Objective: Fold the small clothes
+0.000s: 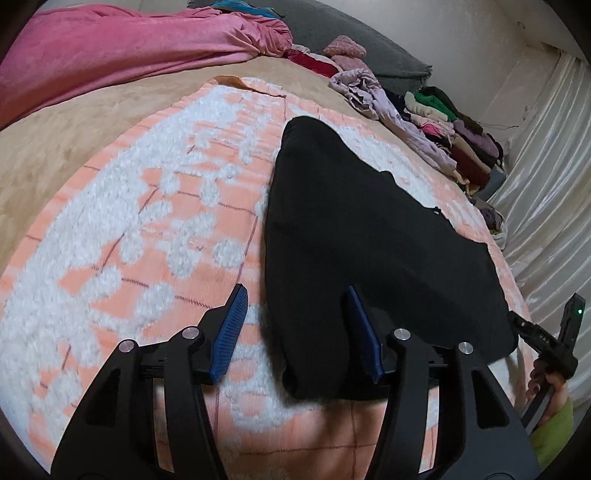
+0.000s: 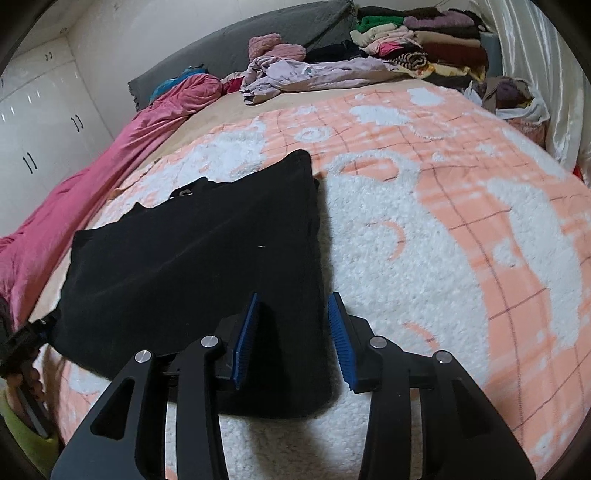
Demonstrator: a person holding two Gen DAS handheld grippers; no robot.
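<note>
A black garment (image 1: 369,221) lies folded flat on the peach and white fleece blanket (image 1: 147,221). My left gripper (image 1: 295,297) stands open over its near left corner. One blue pad (image 1: 229,332) is above the blanket and the other is above the cloth, and neither presses on it. In the right wrist view the same black garment (image 2: 203,258) stretches away to the left. My right gripper (image 2: 294,299) is open over its near right corner, with the cloth's edge lying below the gap. Nothing is held.
A pink blanket (image 1: 129,48) is bunched along the far side of the bed. Piled clothes (image 2: 417,44) and a lilac garment (image 2: 314,74) sit near the grey pillow (image 2: 258,33). A satin curtain (image 1: 546,184) hangs beside the bed and white wardrobe doors (image 2: 44,122) stand beyond it.
</note>
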